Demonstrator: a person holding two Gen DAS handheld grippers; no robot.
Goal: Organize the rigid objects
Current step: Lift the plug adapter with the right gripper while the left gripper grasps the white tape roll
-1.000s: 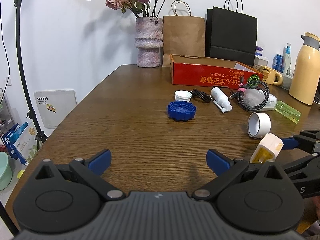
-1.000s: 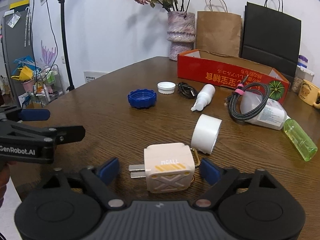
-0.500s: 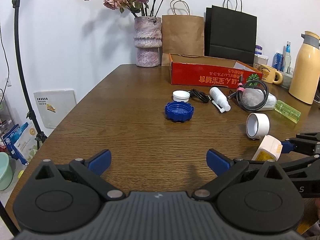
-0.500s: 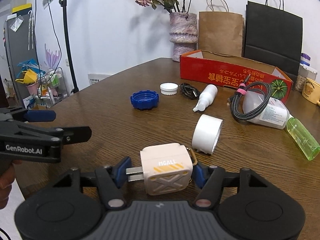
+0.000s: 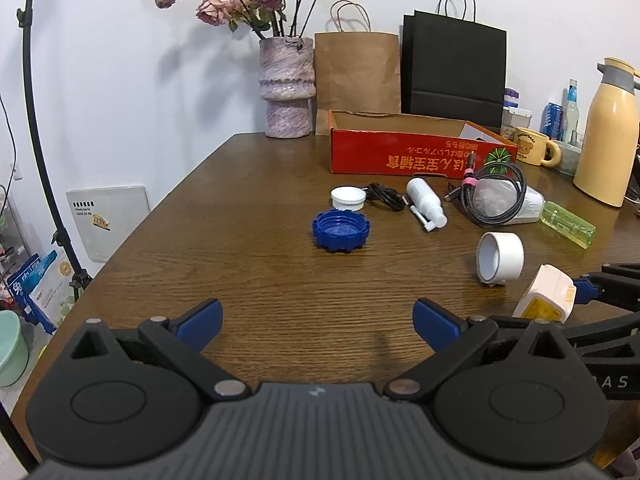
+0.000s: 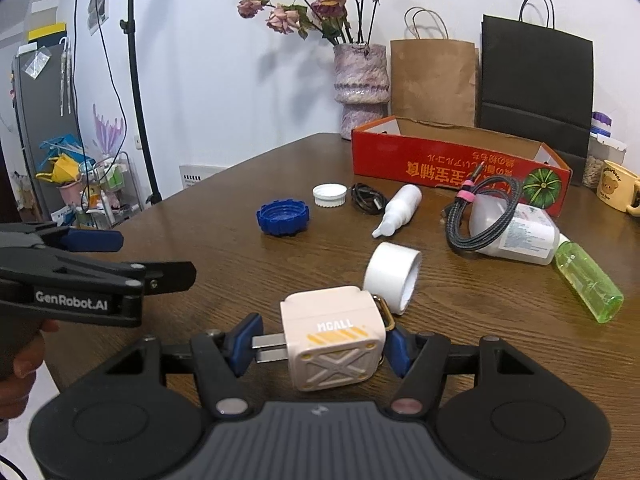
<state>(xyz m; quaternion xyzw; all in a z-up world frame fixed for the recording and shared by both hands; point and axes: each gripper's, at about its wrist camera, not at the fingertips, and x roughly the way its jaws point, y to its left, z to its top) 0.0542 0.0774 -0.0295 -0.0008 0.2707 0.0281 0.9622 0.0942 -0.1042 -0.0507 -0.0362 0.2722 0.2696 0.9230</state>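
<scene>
Right gripper (image 6: 320, 350): we see its blue pads pinching the charger, one pad on the prong tips, the other on the far side by the gold ring.
Charger (image 6: 334, 338): cream cube with two flat prongs, at 6 o'clock in the right wrist view. We cannot tell whether it touches the table (image 6: 200, 240). In the left wrist view only part of it shows at 4 o'clock (image 5: 546, 300).
Left gripper (image 5: 316, 316): jaws spread wide, nothing between them, bare wood below. From the right wrist view it enters at 9 o'clock (image 6: 120, 256), body cut off by the frame edge.
Hand (image 6: 18, 364): a sliver at 8 o'clock under the left gripper, mostly out of frame.
Tape roll (image 6: 394, 276): white, on its side, just beyond the charger; we cannot tell if they touch.
Blue cap (image 6: 283, 217): at 11 o'clock from the charger, open side up.
White cap (image 6: 329, 194): just beyond the blue cap.
Black cord (image 6: 366, 198): small coil beside the white cap, detail hard to read.
Spray bottle (image 6: 398, 210): white, lying flat.
Braided cable (image 6: 486, 212): looped over a lying white bottle (image 6: 520, 230), hiding part of it.
Green bottle (image 6: 588, 280): lying at 3 o'clock.
Red box (image 6: 460, 164): open, at 1 o'clock; its inside is mostly hidden by the near wall.
</scene>
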